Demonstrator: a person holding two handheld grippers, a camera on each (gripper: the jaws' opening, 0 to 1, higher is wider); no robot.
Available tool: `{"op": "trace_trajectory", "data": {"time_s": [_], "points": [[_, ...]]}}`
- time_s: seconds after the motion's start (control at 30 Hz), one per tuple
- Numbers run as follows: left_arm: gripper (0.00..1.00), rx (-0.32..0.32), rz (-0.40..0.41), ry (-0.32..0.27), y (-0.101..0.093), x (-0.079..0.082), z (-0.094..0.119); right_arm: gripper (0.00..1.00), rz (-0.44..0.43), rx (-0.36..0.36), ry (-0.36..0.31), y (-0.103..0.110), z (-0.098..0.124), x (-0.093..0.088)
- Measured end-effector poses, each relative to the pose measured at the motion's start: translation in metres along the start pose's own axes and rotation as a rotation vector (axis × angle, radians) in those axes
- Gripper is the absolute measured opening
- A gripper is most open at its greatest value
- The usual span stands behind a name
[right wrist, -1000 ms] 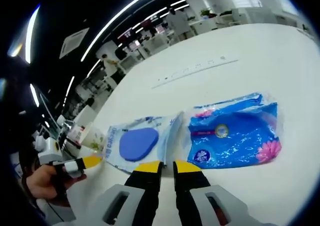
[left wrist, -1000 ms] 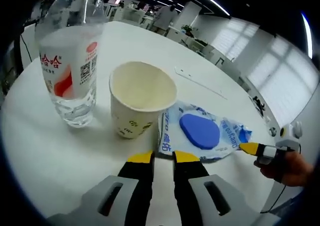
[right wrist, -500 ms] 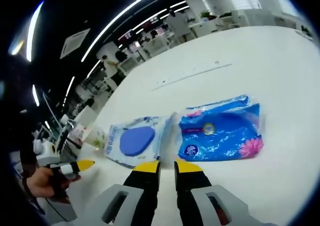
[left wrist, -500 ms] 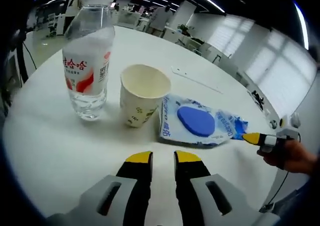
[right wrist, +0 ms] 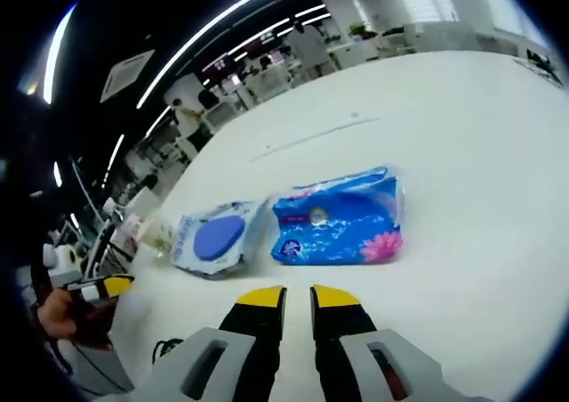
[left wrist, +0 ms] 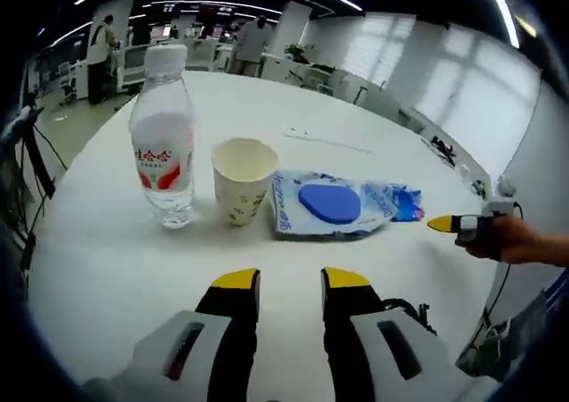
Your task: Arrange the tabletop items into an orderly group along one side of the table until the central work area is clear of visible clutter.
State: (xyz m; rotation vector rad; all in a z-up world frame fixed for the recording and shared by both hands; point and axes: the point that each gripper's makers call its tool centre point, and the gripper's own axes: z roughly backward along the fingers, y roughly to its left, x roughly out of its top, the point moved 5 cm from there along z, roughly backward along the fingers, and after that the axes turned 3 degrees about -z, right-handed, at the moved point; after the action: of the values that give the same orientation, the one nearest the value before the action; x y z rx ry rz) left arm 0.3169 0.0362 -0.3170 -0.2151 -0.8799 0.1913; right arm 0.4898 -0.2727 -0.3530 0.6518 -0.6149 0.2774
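On the round white table [left wrist: 107, 269], in the left gripper view, we see a row of items ahead of our left gripper [left wrist: 291, 279], whose yellow-tipped black jaws stand a little apart and hold nothing. Farthest left is a clear plastic water bottle with a white cap and a red-and-white label [left wrist: 164, 140]; just beside it is an open cream paper cup with a green print [left wrist: 243, 178], and next a soft white wet-wipe pack with a blue oval flap [left wrist: 329, 208], lying flat and close against the cup, whether touching we cannot tell. At the right edge a person's hand [left wrist: 524, 240] holds the other gripper. We judge the bottle moderately heavy and smooth, best taken around its middle; the cup looks empty, so it is light and easily crushed or tipped, wanting a gentle hold low on its wall. In the right gripper view, our right gripper [right wrist: 286, 295] also hangs unloaded above the table [right wrist: 462, 153], jaws slightly parted. Ahead lie the wet-wipe pack [right wrist: 213, 239] and, just beside it, a bright blue plastic tissue pack with a pink flower [right wrist: 342, 220], the two nearly touching. We judge both packs soft, light and slippery; a pinch on an edge seam, or a sideways push, should move them.
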Motion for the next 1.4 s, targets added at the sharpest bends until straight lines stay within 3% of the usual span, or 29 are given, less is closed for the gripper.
{"op": "trace_trajectory", "data": {"time_s": [0.4,0.5,0.57,0.77,0.9,1.4], "points": [[0.39,-0.025,-0.09,-0.041,-0.003,0.006,0.048,0.13,0.024,-0.033,-0.006,-0.02,0.017,-0.005],[0.41,-0.022,-0.094,-0.059,0.01,0.006,0.054,0.15,0.04,-0.036,-0.001,-0.025,0.015,-0.004],[0.43,-0.02,-0.096,-0.07,-0.004,0.013,0.072,0.16,0.037,-0.028,0.006,-0.026,0.016,-0.005],[0.45,0.002,-0.088,-0.1,0.01,0.013,0.096,0.2,0.07,-0.014,0.025,-0.026,0.019,-0.009],[0.46,0.017,-0.084,-0.12,0.005,0.015,0.116,0.18,0.056,-0.02,0.011,-0.03,0.021,-0.004],[0.49,0.019,-0.134,-0.135,0.013,0.012,0.138,0.19,0.009,-0.073,-0.001,-0.042,0.014,0.007]]}}
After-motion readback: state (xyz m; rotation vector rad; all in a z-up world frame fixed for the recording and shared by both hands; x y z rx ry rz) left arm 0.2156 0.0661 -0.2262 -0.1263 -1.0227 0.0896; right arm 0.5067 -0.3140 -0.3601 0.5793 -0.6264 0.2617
